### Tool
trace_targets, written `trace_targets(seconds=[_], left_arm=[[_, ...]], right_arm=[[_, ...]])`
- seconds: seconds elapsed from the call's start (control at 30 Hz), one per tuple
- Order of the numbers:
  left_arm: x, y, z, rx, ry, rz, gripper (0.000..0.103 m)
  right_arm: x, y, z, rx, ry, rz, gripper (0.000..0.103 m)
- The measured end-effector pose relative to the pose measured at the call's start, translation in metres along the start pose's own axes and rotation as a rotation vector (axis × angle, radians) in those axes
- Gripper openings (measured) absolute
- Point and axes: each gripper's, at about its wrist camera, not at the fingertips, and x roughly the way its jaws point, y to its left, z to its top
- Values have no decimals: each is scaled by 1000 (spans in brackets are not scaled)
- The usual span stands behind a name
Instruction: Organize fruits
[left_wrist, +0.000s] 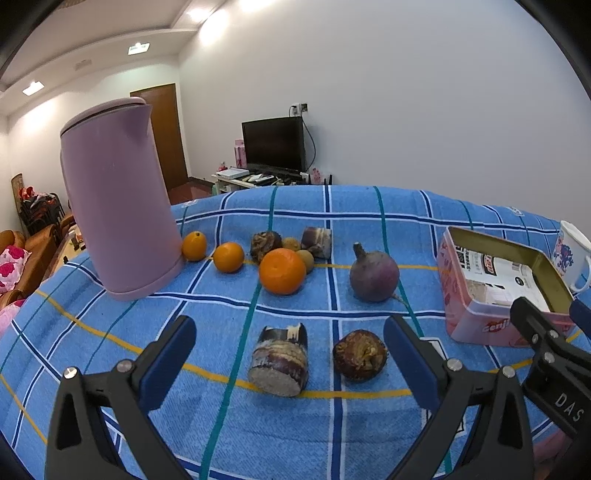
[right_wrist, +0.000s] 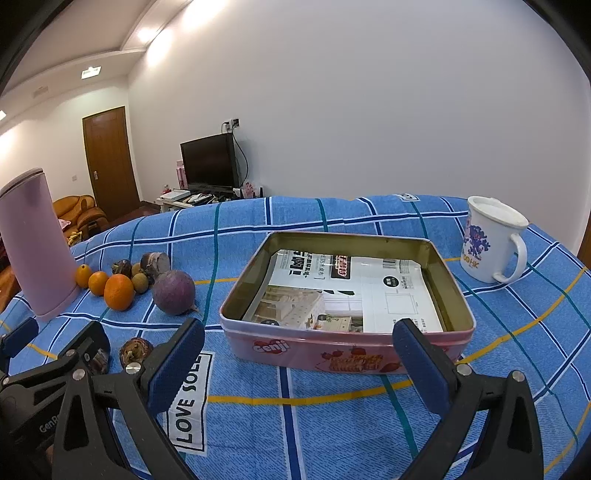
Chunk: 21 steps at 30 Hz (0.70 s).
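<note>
Left gripper (left_wrist: 290, 343) is hanging wide open with nothing in it, and the cut cane chunk (left_wrist: 279, 361) is sitting right between its fingers, with a dried brown fruit (left_wrist: 360, 355) just beside it toward the tin (left_wrist: 476, 314). The chunk is standing on end, tilting a bit, so its long axis is running roughly up and down, across the jaws' closing line. Right gripper (right_wrist: 299, 360) is also gaping empty, pointing straight at the tin, almost touching its front wall. The oranges (left_wrist: 282, 270) and the purple bulb (left_wrist: 373, 275) are sitting farther from the tin, toward the kettle (left_wrist: 118, 206). I'd guess left is the nearer one for the chunk.
</note>
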Motion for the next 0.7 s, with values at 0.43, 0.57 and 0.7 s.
trace_targets(seconds=[0.43, 0.57, 0.7], left_arm=[[7, 83, 6, -108, 111, 126, 103], [4, 99, 6, -78, 87, 148, 103], [11, 104, 6, -60, 114, 146, 101]], right_arm=[[4, 24, -2, -74, 77, 202, 101], [5, 50, -4, -134, 122, 309, 94], [23, 84, 4, -176, 221, 375, 78]])
